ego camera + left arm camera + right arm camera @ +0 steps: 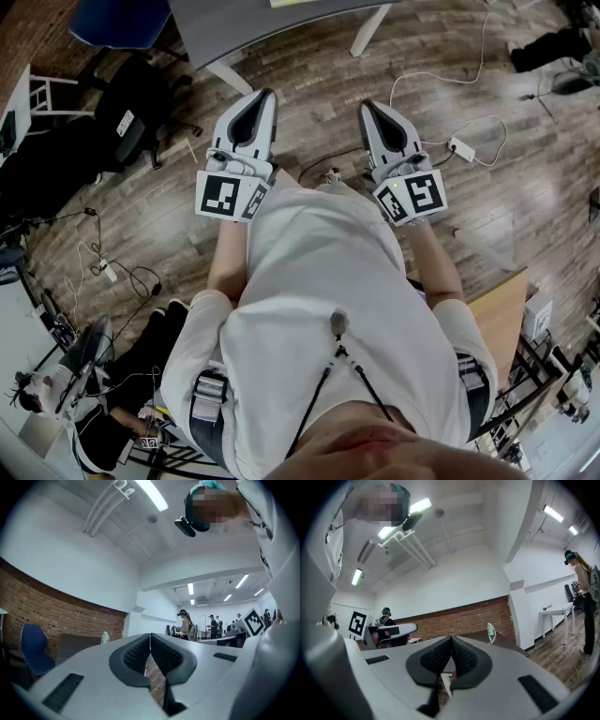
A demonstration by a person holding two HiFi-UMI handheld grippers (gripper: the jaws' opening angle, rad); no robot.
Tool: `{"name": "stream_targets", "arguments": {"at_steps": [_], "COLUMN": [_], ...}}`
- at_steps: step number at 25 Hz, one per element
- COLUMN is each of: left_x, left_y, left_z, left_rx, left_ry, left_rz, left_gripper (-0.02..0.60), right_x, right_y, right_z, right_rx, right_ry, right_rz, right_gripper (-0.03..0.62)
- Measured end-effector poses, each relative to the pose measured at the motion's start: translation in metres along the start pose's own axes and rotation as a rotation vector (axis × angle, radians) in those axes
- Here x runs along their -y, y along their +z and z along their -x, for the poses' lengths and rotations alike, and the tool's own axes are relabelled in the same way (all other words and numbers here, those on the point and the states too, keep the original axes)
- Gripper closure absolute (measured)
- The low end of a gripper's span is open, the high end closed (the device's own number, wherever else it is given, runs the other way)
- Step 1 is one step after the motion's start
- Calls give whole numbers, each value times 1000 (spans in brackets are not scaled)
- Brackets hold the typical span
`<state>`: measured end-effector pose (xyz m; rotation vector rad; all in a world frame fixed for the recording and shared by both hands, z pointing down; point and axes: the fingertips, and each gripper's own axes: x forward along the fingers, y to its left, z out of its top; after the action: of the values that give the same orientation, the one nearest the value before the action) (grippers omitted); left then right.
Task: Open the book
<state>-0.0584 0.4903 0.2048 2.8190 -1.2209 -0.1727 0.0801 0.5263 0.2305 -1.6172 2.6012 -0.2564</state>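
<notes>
Book work not begun: my left gripper (266,96) and right gripper (367,106) sit level above plank floor (314,122), fingers pressed together, empty.

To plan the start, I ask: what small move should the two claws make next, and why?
Probably carry both toward the grey table ahead: the left claw and right claw are shut, empty and level over the wood floor, and no book is in view.
</notes>
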Motion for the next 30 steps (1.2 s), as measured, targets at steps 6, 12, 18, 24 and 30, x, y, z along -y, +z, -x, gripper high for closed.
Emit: {"name": "stream_targets", "arguments": {"at_steps": [6, 12, 18, 24, 30], "left_x": [-33, -105, -134, -82, -19], "left_y": [-19, -23, -34, -17, -14], "left_z": [54, 134, 178, 173, 132], "left_rx": [-86, -137, -162, -101, -75], "left_ry": [-24, -95, -115, -155, -110], "left_rz": [-12, -18, 38, -6, -37], "left_gripper": [555, 555, 555, 555, 555], "right_x": [-66, -157, -211, -211, -162], "right_y": [-21, -51, -57, -43, -29], "right_z": [-25, -78, -86, -45, -4], "right_rx": [-7, -46, -30, 17, 24], "right_ry": [-32, -65, -103, -114, -73], "right_rz": [-5, 0, 37, 61, 66], "right_gripper": [557, 557, 557, 557, 557]}}
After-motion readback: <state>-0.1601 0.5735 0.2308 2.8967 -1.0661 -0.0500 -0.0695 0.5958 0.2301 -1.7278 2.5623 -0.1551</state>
